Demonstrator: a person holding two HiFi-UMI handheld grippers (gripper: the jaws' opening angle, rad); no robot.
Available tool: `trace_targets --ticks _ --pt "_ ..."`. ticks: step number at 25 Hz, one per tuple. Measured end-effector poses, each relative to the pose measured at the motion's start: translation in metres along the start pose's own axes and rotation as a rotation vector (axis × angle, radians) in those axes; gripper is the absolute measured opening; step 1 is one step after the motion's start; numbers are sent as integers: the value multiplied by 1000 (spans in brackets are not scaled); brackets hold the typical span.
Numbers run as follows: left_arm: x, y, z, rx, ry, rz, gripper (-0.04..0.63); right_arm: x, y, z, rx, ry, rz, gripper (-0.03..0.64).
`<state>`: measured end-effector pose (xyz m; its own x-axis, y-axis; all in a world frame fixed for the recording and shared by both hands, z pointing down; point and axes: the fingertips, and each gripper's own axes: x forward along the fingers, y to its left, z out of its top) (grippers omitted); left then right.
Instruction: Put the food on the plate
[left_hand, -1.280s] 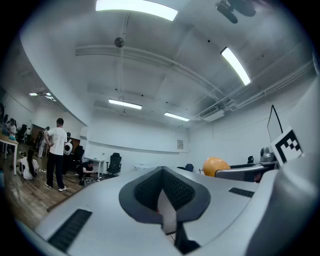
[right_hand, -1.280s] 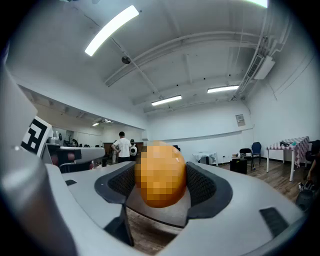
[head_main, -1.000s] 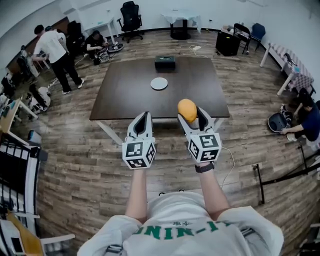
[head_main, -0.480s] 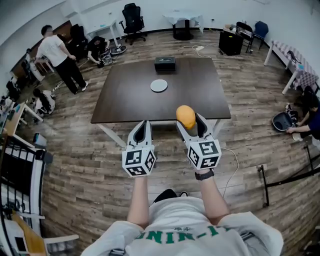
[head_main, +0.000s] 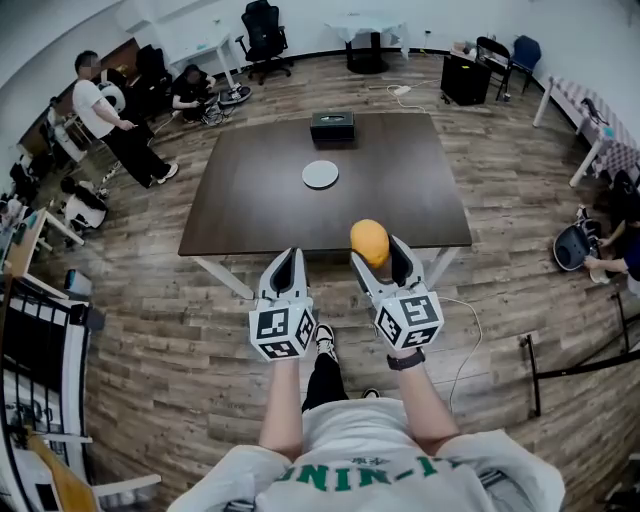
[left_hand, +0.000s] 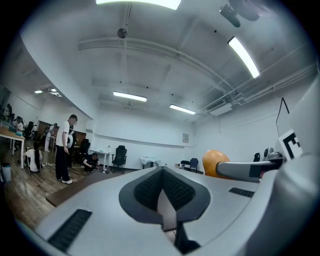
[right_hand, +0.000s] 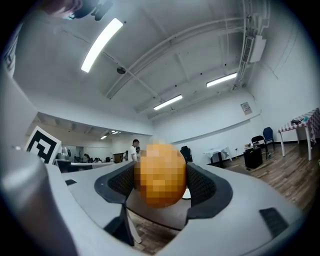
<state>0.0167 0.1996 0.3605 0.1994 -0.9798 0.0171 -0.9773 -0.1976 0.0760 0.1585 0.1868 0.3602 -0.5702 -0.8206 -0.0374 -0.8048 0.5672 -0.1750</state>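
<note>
A round orange piece of food sits between the jaws of my right gripper, which is shut on it just in front of the near edge of the dark table. In the right gripper view the food fills the gap between the pads. A small white plate lies near the table's middle, well ahead of both grippers. My left gripper hangs beside the right one, shut and holding nothing. In the left gripper view its pads meet, and the food shows at the right.
A black box stands at the table's far edge behind the plate. People stand and crouch at the back left, near an office chair. Another person sits low at the right. A cable lies on the wooden floor.
Both grippers have dropped slightly in the head view, and the table's near edge has come closer. My leg and shoe now show below the grippers. The food stays gripped.
</note>
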Motion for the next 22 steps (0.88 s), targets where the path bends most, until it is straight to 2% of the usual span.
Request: trace_targets --ticks 4,11,17,22 --pt "57 36 6 -2 -25 -5 11 62 -19 1 -36 10 -29 319" --pt "161 111 45 14 -82 -21 11 190 -36 26 -113 -7 -45 319" --pt "239 169 62 81 -92 -35 11 286 -46 31 -121 -6 -45 319" --pt "303 211 77 94 -108 -42 11 361 -54 36 -129 -22 -33 321"
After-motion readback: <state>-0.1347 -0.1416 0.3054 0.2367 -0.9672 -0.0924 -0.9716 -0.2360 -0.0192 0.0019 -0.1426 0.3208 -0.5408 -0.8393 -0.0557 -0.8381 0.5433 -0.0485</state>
